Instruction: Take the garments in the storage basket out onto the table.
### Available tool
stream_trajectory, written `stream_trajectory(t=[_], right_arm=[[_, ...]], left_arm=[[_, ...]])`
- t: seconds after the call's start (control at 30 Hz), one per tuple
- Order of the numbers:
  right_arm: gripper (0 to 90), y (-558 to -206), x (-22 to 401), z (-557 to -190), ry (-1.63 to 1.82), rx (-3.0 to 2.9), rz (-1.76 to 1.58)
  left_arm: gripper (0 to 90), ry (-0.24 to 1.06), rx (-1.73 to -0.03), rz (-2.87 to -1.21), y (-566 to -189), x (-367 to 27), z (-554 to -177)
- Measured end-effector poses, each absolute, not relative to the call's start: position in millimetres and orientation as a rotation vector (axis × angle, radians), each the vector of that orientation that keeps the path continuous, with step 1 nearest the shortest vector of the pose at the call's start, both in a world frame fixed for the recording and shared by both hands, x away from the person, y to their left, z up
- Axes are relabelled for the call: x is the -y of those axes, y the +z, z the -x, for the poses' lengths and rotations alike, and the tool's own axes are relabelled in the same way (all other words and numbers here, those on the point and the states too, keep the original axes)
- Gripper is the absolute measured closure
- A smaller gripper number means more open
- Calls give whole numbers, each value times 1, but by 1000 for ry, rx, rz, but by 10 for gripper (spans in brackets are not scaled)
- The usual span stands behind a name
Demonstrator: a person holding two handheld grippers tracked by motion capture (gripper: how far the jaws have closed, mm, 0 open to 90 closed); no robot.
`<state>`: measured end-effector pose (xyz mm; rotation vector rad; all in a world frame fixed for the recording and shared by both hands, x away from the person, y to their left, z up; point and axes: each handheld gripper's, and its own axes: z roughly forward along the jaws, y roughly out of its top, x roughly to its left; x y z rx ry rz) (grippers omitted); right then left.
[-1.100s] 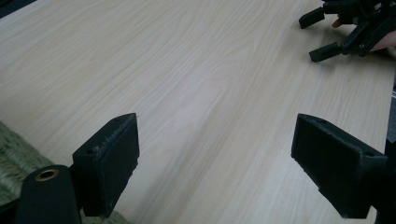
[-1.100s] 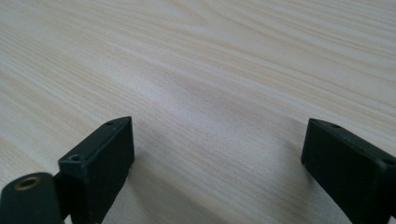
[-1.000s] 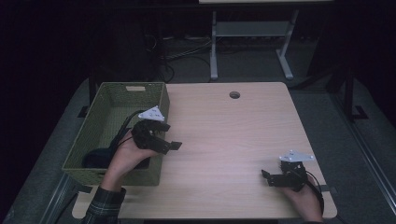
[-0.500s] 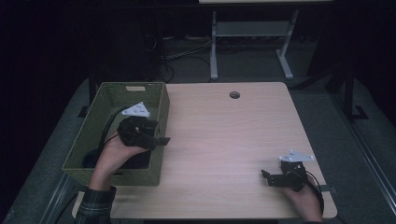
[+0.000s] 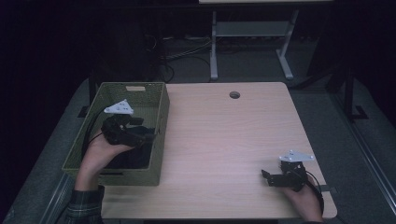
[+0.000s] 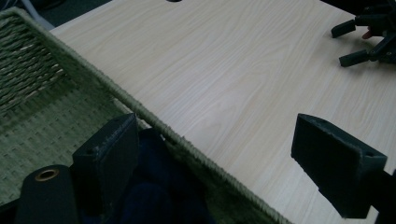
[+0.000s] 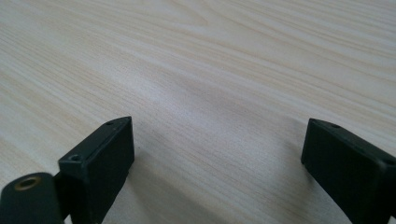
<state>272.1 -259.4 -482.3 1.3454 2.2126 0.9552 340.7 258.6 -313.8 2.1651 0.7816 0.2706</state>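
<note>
A green woven basket stands on the left side of the wooden table. A dark blue cloth lies inside it at the near end. My left gripper hovers open over the basket, above the cloth, with nothing between its jaws. In the left gripper view the left gripper straddles the basket's right rim, one jaw over the cloth and one over the table. My right gripper rests open near the table's front right corner; the right gripper has bare wood between its jaws.
A round cable hole sits near the table's far edge. Beyond the table stands a white metal frame with cables on the floor. The right gripper appears far off in the left gripper view.
My left gripper has moved leftward, from above the basket's right rim to over the inside of the basket. The right gripper has stayed put.
</note>
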Motion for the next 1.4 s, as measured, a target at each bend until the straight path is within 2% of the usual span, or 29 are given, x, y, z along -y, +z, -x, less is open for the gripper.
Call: stream_trajectory(t=[0.93, 1.4], right_arm=[[92, -482, 259, -272, 956, -2214, -1346], [92, -482, 259, -272, 954, -2212, -1347]], left_arm=[[148, 315, -984, -2160, -324, -320, -343], [149, 244, -1038, -2222, -343, -330, -349]])
